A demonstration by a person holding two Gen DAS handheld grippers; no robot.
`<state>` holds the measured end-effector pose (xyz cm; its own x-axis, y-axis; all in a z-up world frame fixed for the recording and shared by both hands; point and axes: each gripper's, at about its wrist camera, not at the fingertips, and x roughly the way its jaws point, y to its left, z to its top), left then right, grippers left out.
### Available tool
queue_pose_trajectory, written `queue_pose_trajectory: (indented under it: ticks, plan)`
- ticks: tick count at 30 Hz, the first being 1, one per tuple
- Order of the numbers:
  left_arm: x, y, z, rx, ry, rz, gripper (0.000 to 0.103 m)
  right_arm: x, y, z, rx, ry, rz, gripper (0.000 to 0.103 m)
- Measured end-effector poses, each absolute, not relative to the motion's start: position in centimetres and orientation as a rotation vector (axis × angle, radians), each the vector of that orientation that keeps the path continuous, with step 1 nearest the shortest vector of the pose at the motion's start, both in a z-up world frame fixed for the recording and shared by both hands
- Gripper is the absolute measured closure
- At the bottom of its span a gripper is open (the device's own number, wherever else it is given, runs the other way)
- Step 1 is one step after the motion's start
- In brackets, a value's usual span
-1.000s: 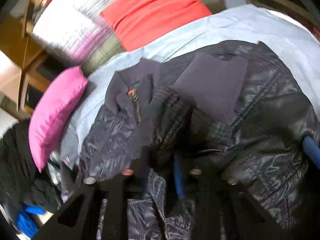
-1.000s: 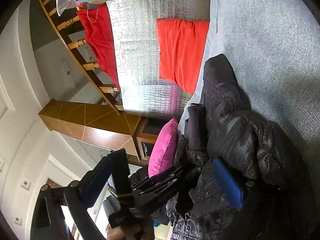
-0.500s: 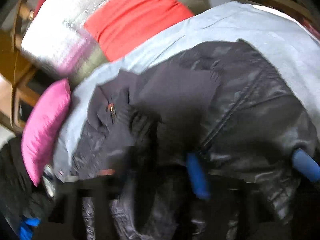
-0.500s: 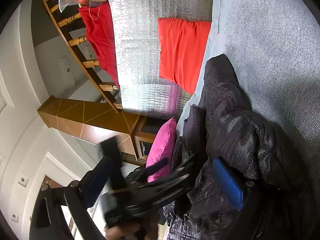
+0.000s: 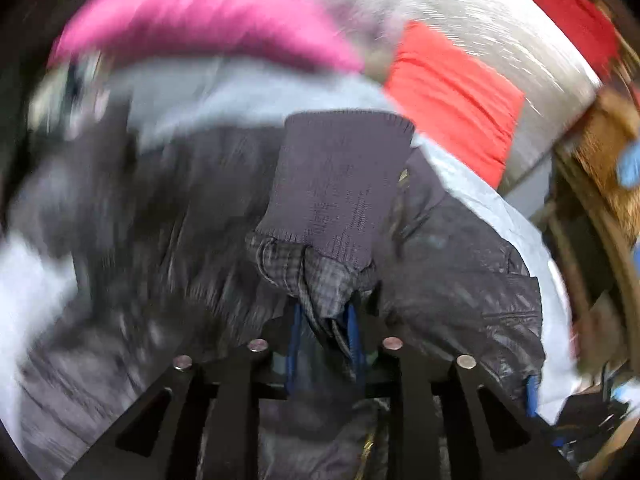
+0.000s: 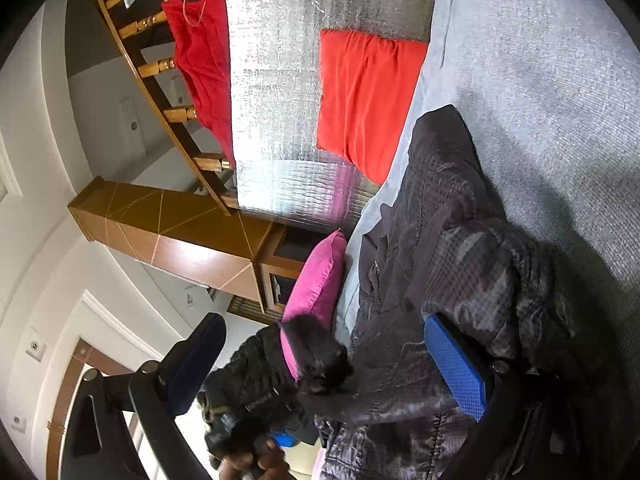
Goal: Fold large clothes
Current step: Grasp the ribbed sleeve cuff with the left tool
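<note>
Two blue-padded fingers of my left gripper (image 5: 322, 344) are closing on a bunched sleeve (image 5: 316, 280) of the dark jacket (image 6: 460, 264), its thin checked shell crumpled between the pads. Above that wad stands the ribbed knit cuff (image 5: 340, 184), soft, greyish and roughly square. The jacket's shiny, quilted body sprawls in lumpy folds over the pale grey, coarse-woven bed cover (image 6: 540, 80). My right gripper (image 6: 324, 364) is spread wide: one textured blue pad lies against the jacket's puffy fabric, the other stands off in the air, so it clamps nothing. Beyond lie a plump pink pillow (image 6: 316, 280), a flat orange-red cushion (image 6: 368, 96) and a crinkled silver foil sheet (image 6: 276, 80).
</note>
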<state>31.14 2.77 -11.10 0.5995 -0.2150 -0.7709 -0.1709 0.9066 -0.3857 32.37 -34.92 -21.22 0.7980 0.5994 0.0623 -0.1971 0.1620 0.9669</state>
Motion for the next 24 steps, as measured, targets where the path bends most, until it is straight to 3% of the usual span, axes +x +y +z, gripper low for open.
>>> queue_pose_trajectory:
  ticks: [2, 4, 6, 14, 24]
  plan:
    - [30.3, 3.6, -12.0, -0.491, 0.926, -0.013, 0.056, 32.4, -34.8, -21.1, 1.275, 0.382, 0.586, 0.003]
    - [28.8, 4.3, -12.3, -0.534, 0.908, 0.027, 0.031, 32.5, -34.7, -21.0, 1.264, 0.389, 0.590, 0.003]
    - [27.9, 5.5, -12.4, -0.598, 0.893, 0.037, 0.026, 32.6, -34.6, -21.0, 1.253, 0.397, 0.595, 0.003]
    - [26.2, 8.3, -12.6, -0.766, 0.913, 0.027, 0.024, 33.1, -33.7, -19.8, 1.186, 0.518, 0.550, 0.003]
    - [24.1, 10.6, -14.2, -0.965, 0.920, 0.081, 0.018, 27.8, -31.5, -17.9, 1.144, 0.668, 0.451, 0.001]
